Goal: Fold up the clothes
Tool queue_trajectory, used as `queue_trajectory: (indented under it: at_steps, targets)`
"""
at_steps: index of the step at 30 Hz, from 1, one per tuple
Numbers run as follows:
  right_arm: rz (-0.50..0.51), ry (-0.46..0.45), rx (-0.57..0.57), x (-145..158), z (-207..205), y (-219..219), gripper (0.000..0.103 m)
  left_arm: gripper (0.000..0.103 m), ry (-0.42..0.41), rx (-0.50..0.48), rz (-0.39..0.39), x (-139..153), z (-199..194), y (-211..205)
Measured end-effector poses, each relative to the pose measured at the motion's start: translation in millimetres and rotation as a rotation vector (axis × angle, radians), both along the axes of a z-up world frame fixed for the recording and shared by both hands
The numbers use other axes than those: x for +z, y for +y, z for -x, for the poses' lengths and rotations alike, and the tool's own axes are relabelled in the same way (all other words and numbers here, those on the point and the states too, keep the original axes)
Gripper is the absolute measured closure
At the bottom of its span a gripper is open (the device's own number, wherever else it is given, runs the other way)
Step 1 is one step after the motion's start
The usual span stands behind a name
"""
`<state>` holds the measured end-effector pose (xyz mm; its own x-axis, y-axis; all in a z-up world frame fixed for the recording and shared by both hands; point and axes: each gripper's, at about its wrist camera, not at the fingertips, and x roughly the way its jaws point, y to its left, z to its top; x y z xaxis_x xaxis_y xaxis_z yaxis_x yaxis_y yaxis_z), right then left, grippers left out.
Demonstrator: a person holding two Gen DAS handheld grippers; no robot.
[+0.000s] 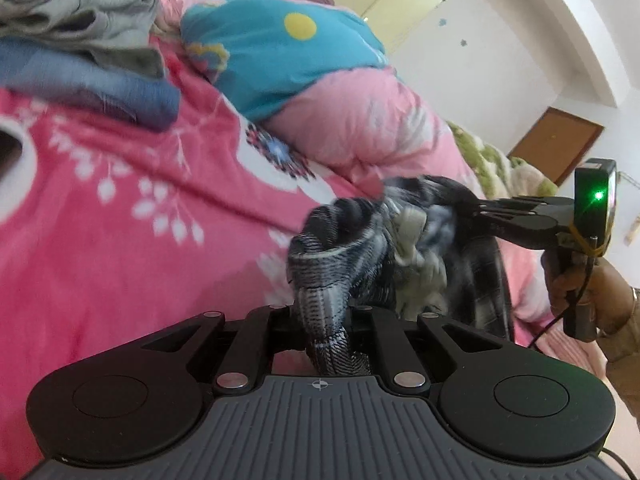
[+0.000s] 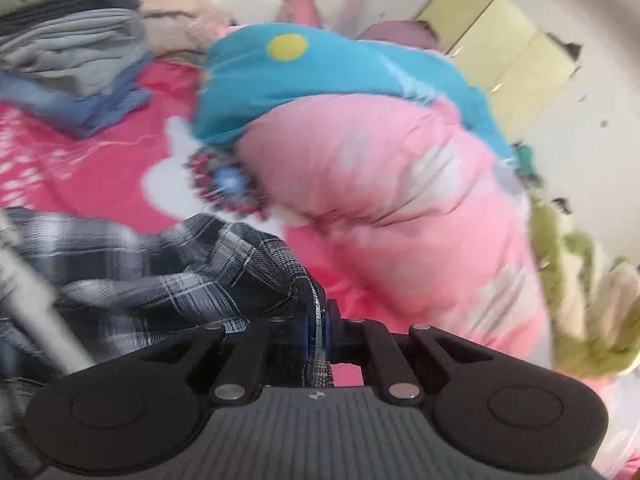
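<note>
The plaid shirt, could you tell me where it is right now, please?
The plaid shirt hangs bunched between both grippers above the pink floral bedspread, low and centre in the left wrist view, in front of the pink quilt.

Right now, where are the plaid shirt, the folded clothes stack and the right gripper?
plaid shirt [image 2: 192, 264]: right wrist view, bunched fabric left of the jaws.
folded clothes stack [image 1: 76, 12]: left wrist view, grey top layer.
right gripper [image 1: 476, 210]: left wrist view, fingertips shut on the shirt.

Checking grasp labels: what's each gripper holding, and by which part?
Both hold the plaid shirt. Left gripper pinches a bunched fold; right gripper clamps an edge. Which part of the shirt, can't tell.
</note>
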<state>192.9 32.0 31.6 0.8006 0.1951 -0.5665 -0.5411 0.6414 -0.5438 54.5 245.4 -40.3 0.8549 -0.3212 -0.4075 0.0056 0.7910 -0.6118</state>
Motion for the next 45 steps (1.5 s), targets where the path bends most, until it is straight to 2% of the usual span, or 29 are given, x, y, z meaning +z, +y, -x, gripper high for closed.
queue_trajectory:
  at_steps: [3,7,13,18,20,24,26,28,31,35,36,37,39,41,45]
  targets:
    - [-0.014,-0.044,-0.014,-0.8,-22.7,12.0,0.096,0.095,-0.008,0.054,-0.009,-0.1,-13.5,10.2]
    - [-0.022,-0.088,0.019,-10.9,-48.7,50.9,0.096,0.095,-0.006,0.114,0.001,-5.1,-17.6,24.9]
    - [-0.088,-0.068,0.092,-16.8,-74.1,102.5,0.096,0.095,0.002,0.187,0.01,-9.2,-10.7,45.3]
    - [-0.152,-0.011,0.146,-42.2,-90.8,130.5,0.096,0.095,0.043,0.225,0.009,-18.7,-8.8,57.2]
    - [-0.178,0.042,0.14,-61.1,-100.7,139.6,0.096,0.095,0.064,0.224,0.012,-23.0,-10.9,58.6]
    - [-0.122,0.208,0.14,-95.0,-118.4,151.6,0.094,0.093,0.095,0.218,0.01,-27.5,-12.9,57.9]
    - [-0.106,0.239,0.141,-94.5,-120.5,149.0,0.087,0.093,0.095,0.219,0.013,-27.7,-12.1,58.2]
    - [-0.104,0.245,0.142,-81.1,-118.9,143.8,0.071,0.093,0.097,0.224,0.021,-29.0,-10.5,58.1]
    - [-0.155,0.255,0.206,-46.1,-114.4,131.1,0.061,0.093,0.094,0.23,0.01,-29.2,-9.1,55.5]
    - [-0.265,0.343,0.319,-13.7,-119.9,144.0,0.053,0.092,0.096,0.23,0.019,-30.2,-10.5,57.9]
    - [-0.25,0.364,0.354,-12.6,-120.8,155.3,0.046,0.092,0.097,0.23,0.026,-30.7,-10.9,58.8]
    - [-0.217,0.386,0.386,-16.8,-122.8,167.2,0.043,0.092,0.095,0.23,0.027,-30.7,-10.7,59.1]
    - [-0.15,0.454,0.444,-27.2,-128.5,189.7,0.043,0.092,0.095,0.229,0.02,-30.7,-10.2,58.3]
    - [-0.097,0.522,0.468,-35.5,-137.1,200.6,0.043,0.091,0.094,0.23,0.021,-30.8,-11.0,58.3]
    - [0.003,0.675,0.467,-56.3,-155.0,216.6,0.031,0.091,0.093,0.234,0.024,-31.5,-13.8,59.1]
